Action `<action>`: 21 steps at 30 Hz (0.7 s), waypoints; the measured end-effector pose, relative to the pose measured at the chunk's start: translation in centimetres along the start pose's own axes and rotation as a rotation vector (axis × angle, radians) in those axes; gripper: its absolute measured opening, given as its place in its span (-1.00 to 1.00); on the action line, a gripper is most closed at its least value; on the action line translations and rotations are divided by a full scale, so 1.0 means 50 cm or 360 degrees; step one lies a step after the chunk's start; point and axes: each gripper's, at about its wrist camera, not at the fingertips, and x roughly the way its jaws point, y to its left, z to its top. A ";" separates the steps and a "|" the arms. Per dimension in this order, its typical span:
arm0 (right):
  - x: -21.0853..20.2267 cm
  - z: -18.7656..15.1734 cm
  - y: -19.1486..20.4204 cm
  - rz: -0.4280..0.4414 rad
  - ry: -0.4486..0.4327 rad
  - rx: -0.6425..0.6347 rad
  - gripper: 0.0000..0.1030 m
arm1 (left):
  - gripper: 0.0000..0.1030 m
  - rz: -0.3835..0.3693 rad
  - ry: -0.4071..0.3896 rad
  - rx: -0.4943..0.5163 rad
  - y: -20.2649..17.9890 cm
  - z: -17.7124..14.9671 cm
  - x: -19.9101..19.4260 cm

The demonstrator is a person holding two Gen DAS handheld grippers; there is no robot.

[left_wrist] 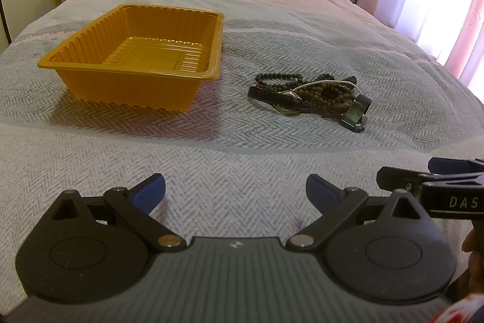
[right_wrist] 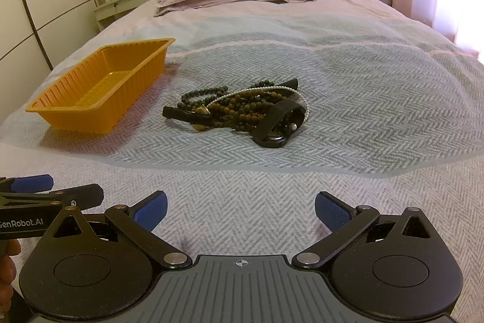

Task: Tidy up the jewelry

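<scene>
The task seems to be at its very first step, because nothing is picked up yet. The left gripper [left_wrist: 236, 192] has its jaws spread wide and holds nothing, and the right gripper [right_wrist: 240, 209] is the same, wide and holding nothing; both hover low over the bedspread [right_wrist: 363, 111], side by side, well apart from the things ahead. The jewelry pile [right_wrist: 239, 111] lies on the bedspread, a tangle of dark beads, brown beads, a thin string of white pearls [right_wrist: 306, 106] and what looks like a black watch strap [right_wrist: 276, 123] at its right end. The orange tray [left_wrist: 133, 62] stands to the left of the pile, near it but not touching, and its inside looks bare. I judge that the next move is to bring one gripper forward to the pile and close on a single piece. This asks for care, because the strands lie over each other, so a pull on one may drag the others along.
</scene>
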 end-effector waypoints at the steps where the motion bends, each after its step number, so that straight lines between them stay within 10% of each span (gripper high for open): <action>1: 0.000 0.000 0.000 -0.0001 0.0000 0.0001 0.99 | 0.91 -0.0001 0.0000 -0.0002 0.000 0.000 0.000; 21: 0.002 0.000 -0.001 -0.0003 0.0002 0.0000 0.99 | 0.92 -0.0018 0.0005 -0.0010 -0.001 0.001 -0.001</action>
